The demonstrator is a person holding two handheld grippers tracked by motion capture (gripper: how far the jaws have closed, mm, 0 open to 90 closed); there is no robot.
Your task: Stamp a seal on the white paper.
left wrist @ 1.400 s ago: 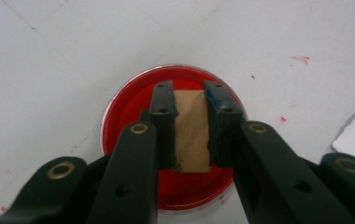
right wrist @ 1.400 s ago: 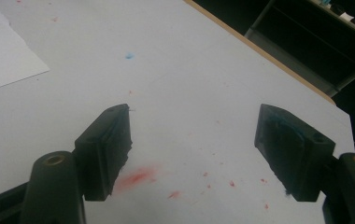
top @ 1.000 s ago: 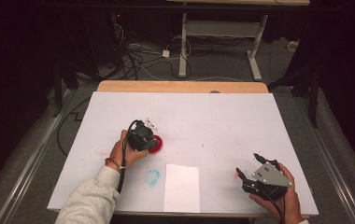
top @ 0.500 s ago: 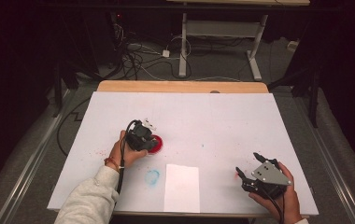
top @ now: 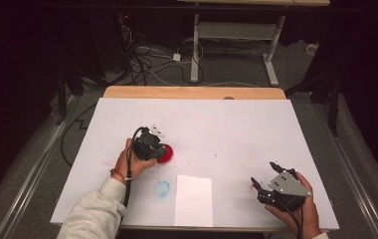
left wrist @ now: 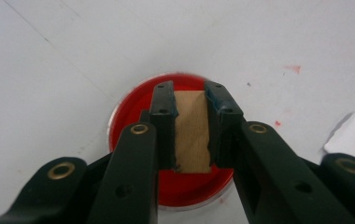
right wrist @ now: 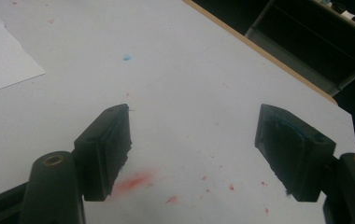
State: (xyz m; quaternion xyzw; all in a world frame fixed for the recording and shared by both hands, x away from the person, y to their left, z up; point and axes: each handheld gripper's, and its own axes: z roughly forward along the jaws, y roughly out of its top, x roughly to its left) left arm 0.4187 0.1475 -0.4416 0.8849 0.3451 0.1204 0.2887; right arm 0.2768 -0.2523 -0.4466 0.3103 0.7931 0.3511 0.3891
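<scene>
A round dish of red paint sits left of centre on the white table. My left gripper is over it, shut on a small tan block. In the left gripper view the tan block is clamped between the two jaws of the left gripper, right above the red dish. Whether the block touches the paint I cannot tell. My right gripper rests low near the front right of the table. Its jaws stand wide apart with nothing between them, as the right gripper view shows for the right gripper.
A white sheet of paper lies at the front edge, with a blue smear to its left. Red smudges and specks mark the table under the right gripper. A wooden strip runs along the far edge; cables lie on the floor beyond.
</scene>
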